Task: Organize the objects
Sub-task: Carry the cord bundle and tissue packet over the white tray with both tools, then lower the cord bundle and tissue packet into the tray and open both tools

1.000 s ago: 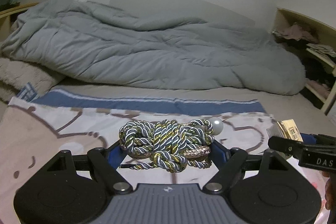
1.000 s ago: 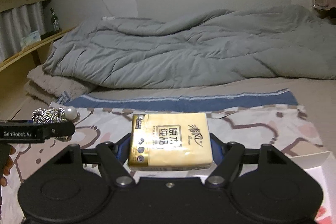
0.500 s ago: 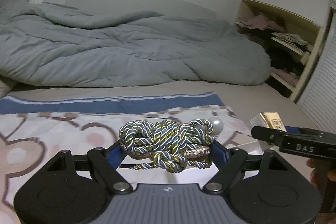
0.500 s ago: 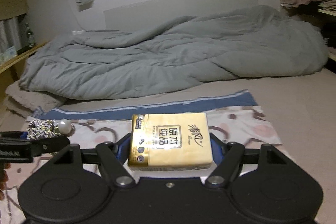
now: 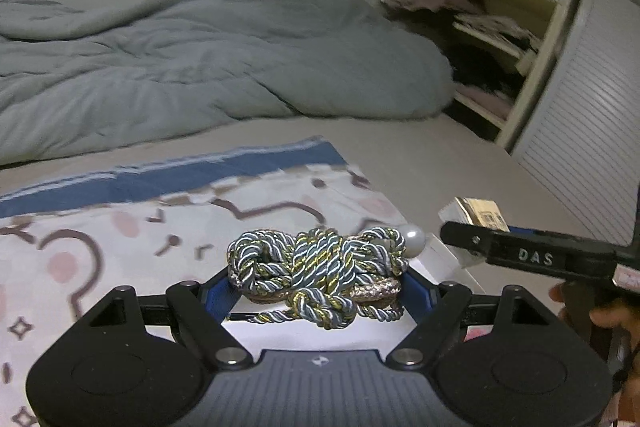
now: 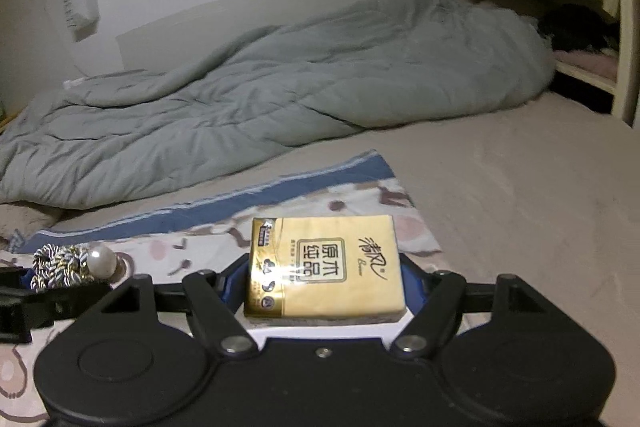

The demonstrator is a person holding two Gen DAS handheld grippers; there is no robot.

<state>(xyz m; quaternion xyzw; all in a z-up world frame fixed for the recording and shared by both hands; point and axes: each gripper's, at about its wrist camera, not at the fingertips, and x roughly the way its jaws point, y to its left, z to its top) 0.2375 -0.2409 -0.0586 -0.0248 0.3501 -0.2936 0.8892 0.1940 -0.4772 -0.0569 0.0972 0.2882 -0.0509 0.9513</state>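
A knotted bundle of grey-blue and gold cord [image 5: 316,271] with a white pearl bead at its right end sits between the blue pads of my left gripper [image 5: 318,287], which is shut on it above the patterned sheet. A yellow tissue pack [image 6: 326,267] lies flat between the pads of my right gripper [image 6: 326,281], shut on it. Seen from the left wrist, the right gripper [image 5: 472,247] reaches in from the right with the tissue pack [image 5: 482,213] at its tip. From the right wrist, the cord bundle [image 6: 66,263] shows at the left edge.
A patterned pink-and-white sheet [image 5: 120,239] with a blue band lies on the beige mattress [image 6: 520,207]. A rumpled grey duvet [image 5: 180,75] fills the back. An open shelf unit with clothes [image 5: 480,39] and a louvred door [image 5: 592,131] stand at the right. A white edge [image 5: 304,337] shows under the left gripper.
Both grippers have swung to the right across the bed, each keeping its load. The shelf unit and louvred door have come into view, and the duvet has slid leftward.
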